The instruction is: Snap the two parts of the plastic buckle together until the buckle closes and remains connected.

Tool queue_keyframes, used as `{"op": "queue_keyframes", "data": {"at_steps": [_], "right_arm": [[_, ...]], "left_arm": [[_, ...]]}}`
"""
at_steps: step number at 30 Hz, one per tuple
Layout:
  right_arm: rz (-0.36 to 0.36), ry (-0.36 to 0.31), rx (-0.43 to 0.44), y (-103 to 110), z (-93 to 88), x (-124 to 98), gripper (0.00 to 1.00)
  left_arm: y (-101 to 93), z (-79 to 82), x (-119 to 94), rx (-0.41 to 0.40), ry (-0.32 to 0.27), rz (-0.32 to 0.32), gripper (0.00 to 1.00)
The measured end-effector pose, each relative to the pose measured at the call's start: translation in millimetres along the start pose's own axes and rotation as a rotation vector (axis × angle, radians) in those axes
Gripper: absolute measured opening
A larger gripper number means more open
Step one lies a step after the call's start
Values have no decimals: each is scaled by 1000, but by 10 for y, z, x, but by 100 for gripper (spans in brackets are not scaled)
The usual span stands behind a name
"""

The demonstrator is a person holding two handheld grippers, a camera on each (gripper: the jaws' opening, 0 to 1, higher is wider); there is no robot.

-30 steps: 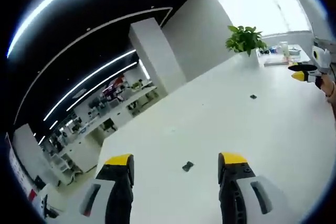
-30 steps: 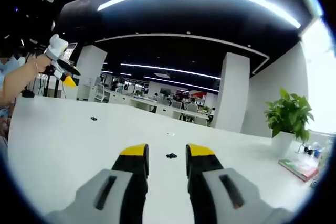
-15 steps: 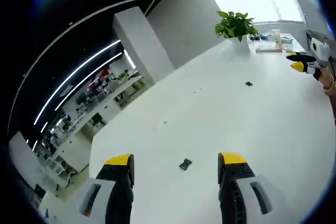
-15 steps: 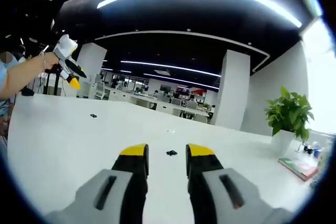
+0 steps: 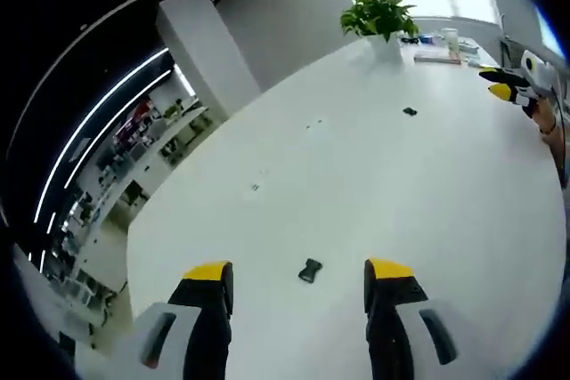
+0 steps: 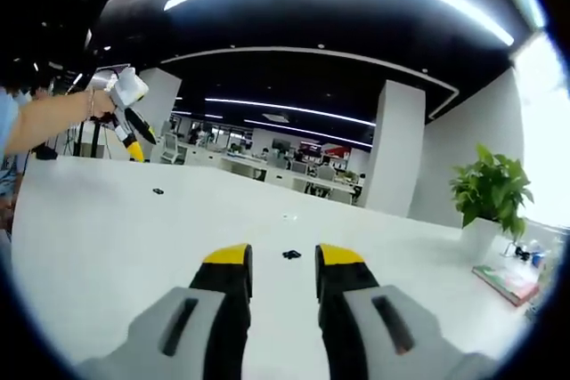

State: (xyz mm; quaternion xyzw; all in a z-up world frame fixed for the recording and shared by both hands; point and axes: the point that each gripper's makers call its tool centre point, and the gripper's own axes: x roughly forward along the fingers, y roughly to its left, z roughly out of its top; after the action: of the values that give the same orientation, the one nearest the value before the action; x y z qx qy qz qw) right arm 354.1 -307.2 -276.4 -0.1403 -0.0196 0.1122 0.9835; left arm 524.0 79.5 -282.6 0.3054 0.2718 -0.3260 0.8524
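An open-plan office with long ceiling light strips and white square pillars surrounds a large white table (image 5: 427, 202) that carries everything here. A leafy green potted plant in a white pot (image 5: 378, 15) stands near the table's far edge by the bright window, with a few small items too blurred to identify beside it.

In the left gripper view, the left gripper (image 5: 298, 273) hangs above the table with its yellow-tipped black jaws wide apart and nothing between them. One small black plastic buckle part (image 5: 310, 270) lies flat on the table near the edge closest to this camera, sitting between the two jaw tips as seen from here, a little nearer the right-hand one. The second small black buckle part (image 5: 409, 112) lies well apart from it, farther across the table towards the plant.

In the right gripper view, the right gripper (image 6: 283, 257) has its jaws a narrow gap apart, holding nothing. One black buckle part appears just above that gap, resting on the table beyond the tips. The other part sits far off to the left, below the left gripper held in the person's hand (image 6: 100, 106).
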Motion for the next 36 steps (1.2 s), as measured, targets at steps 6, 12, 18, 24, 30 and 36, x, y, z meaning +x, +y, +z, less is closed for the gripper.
{"op": "queue_keyframes", "data": {"at_steps": [6,12,18,24,30,36], "right_arm": [[3,13,-3,12,-26,13,28],[3,32,-5,16,-66,27,28],[10,43,-10,30,-89,43,28],[16,53,-18,38,-109,48,28],[20,52,-28,49,-102,44,28],[34,64,-32,77,-131,47,27]], "left_arm": [[58,-85,177,36,87,-76,59],[46,-209,399,56,172,-181,56],[55,-320,653,56,228,-238,53],[9,-433,836,30,242,-313,45],[-71,-487,892,-39,205,-407,34],[-121,-499,863,-40,197,-460,26]]}}
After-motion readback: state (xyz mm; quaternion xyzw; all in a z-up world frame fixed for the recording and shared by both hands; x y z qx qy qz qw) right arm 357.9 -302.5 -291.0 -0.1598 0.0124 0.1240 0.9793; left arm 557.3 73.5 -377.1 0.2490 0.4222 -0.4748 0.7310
